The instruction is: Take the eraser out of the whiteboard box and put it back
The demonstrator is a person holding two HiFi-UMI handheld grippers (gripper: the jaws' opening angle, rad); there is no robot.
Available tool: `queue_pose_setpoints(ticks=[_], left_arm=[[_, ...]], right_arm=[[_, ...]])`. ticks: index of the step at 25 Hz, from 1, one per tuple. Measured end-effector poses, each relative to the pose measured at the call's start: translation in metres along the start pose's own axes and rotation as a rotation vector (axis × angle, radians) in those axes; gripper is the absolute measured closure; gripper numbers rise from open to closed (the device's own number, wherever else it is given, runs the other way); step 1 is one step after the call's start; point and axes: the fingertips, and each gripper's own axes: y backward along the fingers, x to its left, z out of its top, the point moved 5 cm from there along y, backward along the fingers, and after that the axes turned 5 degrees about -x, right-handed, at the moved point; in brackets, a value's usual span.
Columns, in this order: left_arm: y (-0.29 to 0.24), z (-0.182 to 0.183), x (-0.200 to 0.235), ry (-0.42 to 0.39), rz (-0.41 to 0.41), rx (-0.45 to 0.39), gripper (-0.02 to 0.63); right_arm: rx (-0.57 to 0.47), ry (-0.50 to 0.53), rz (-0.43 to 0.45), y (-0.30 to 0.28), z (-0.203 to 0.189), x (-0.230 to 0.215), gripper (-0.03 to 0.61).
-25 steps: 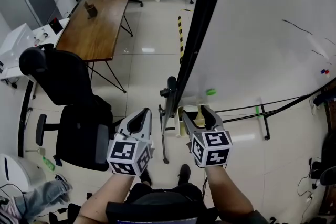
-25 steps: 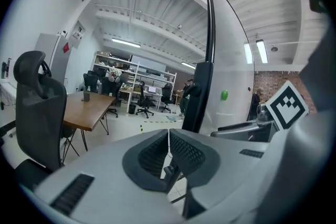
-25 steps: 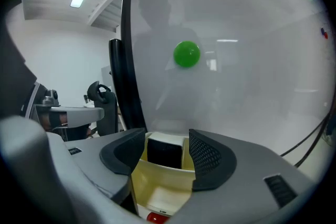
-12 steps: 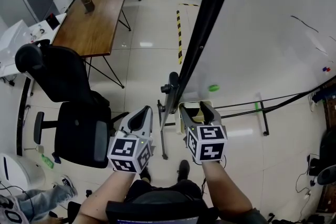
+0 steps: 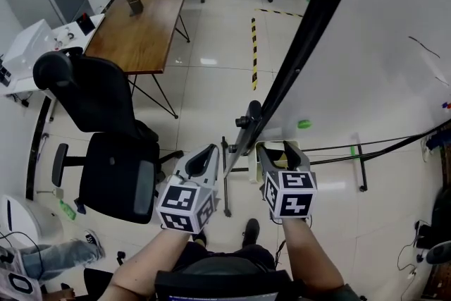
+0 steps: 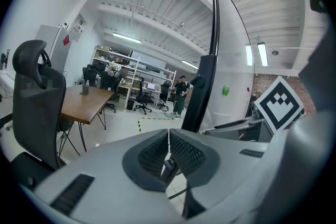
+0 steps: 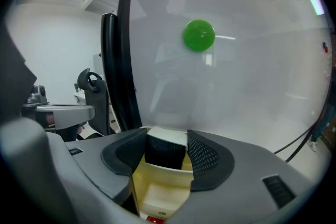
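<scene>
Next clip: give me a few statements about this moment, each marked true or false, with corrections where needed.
1. The eraser stands between the right gripper's jaws. True; the jaws are closing around it.
2. The left gripper holds a marker. False: its jaws are together with nothing between them.
3. A green magnet sits on the whiteboard above the box. True.
4. The box is empty. False: the eraser stands in it.
5. The black chair is on the person's right. False: it is on the left, beyond the left gripper.
</scene>
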Motion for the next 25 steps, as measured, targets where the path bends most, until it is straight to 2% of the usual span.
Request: queue_pose_setpoints(ticks=[8, 20, 25], left_arm=[[0.010, 0.014, -0.008, -0.005, -0.016, -0.037, 0.569], [0.050, 0.086, -0.037, -0.038, -0.054, -0.177, 0.581], [0.066, 0.123, -0.054, -0.088, -0.103, -0.247, 0.583]], right_arm=[[-0.052, -0.028, 0.029, 0.010, 0.006, -0.004, 0.321], [-0.288, 0.003, 0.099, 0.089, 0.088, 0.005, 0.322], [-0.386, 0.016, 0.120, 0.125, 0.125, 0.006, 0.322]])
